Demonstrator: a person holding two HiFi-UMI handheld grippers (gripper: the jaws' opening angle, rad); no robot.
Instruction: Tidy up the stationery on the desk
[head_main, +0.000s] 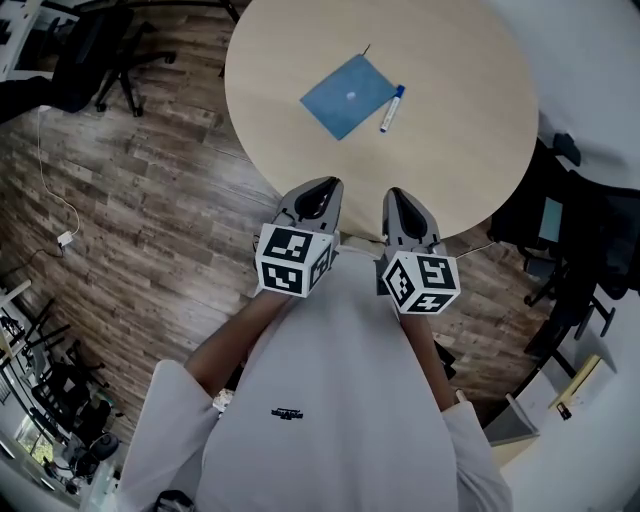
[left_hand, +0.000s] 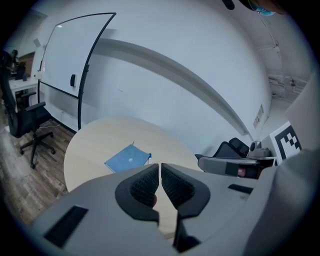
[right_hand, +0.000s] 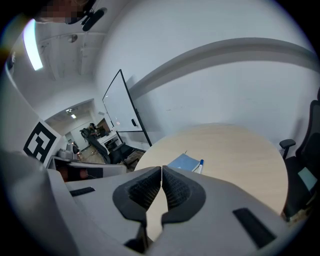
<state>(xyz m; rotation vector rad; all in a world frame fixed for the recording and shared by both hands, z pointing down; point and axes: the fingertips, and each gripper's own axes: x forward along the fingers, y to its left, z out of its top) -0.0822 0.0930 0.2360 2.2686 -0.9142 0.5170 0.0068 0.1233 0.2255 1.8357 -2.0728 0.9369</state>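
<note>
Fingertips of the left gripper (left_hand: 159, 167) and the right gripper (right_hand: 162, 170) are pressed together with nothing between them, both held over the near edge of the round pale wooden table (head_main: 460, 120). A blue rectangular notebook (head_main: 347, 95) lies near the table's middle, well away from both grippers. A white marker pen with a blue cap (head_main: 392, 108) lies just beside its right edge.

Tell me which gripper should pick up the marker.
Right, probably. The marker lies on the notebook's right side, almost straight ahead of the right gripper, while the left gripper sits further left. Both are shut and empty, at the table's near edge.
</note>
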